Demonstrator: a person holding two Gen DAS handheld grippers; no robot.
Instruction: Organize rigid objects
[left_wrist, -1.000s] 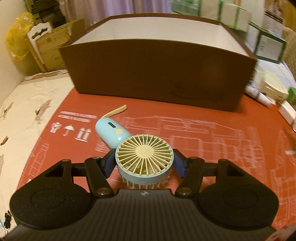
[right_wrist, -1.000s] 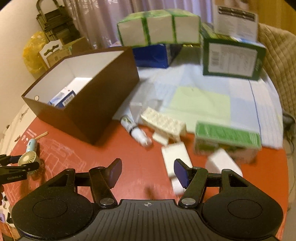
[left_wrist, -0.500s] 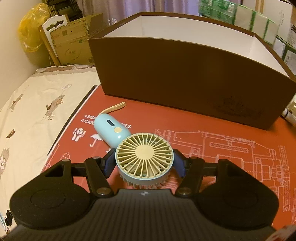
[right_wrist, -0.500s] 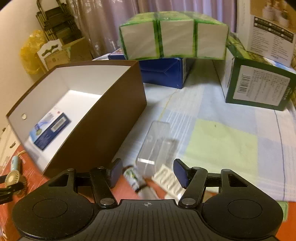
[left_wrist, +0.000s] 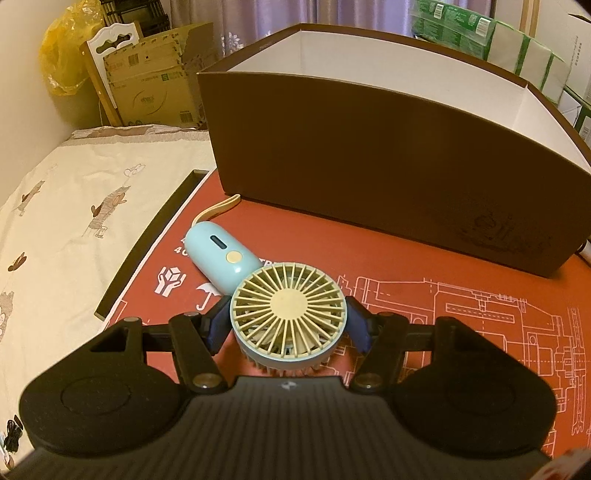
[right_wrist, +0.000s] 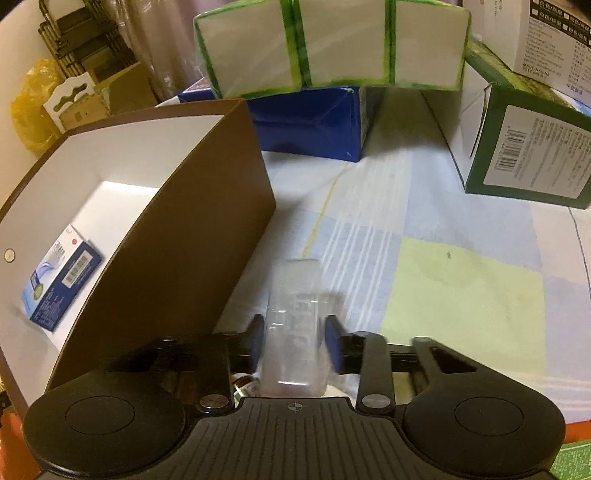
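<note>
Picking things up for the box (right_wrist: 207, 236)

Left gripper (left_wrist: 288, 321) pinches the fan (left_wrist: 288, 314); right gripper (right_wrist: 293, 347) squeezes a clear case (right_wrist: 295, 317). Next, lift both in.

A red printed sheet (left_wrist: 424, 258) covers the near part of the bed, with a cream animal-print cover (left_wrist: 66, 221) beside it and a pale checked cloth (right_wrist: 424, 258) farther along. The brown box (left_wrist: 388, 147) stands on the red sheet. On the cloth sit a blue box (right_wrist: 314, 122), a green carton (right_wrist: 524, 158) and, seemingly, a blurred clear plastic case (right_wrist: 295, 314).
</note>
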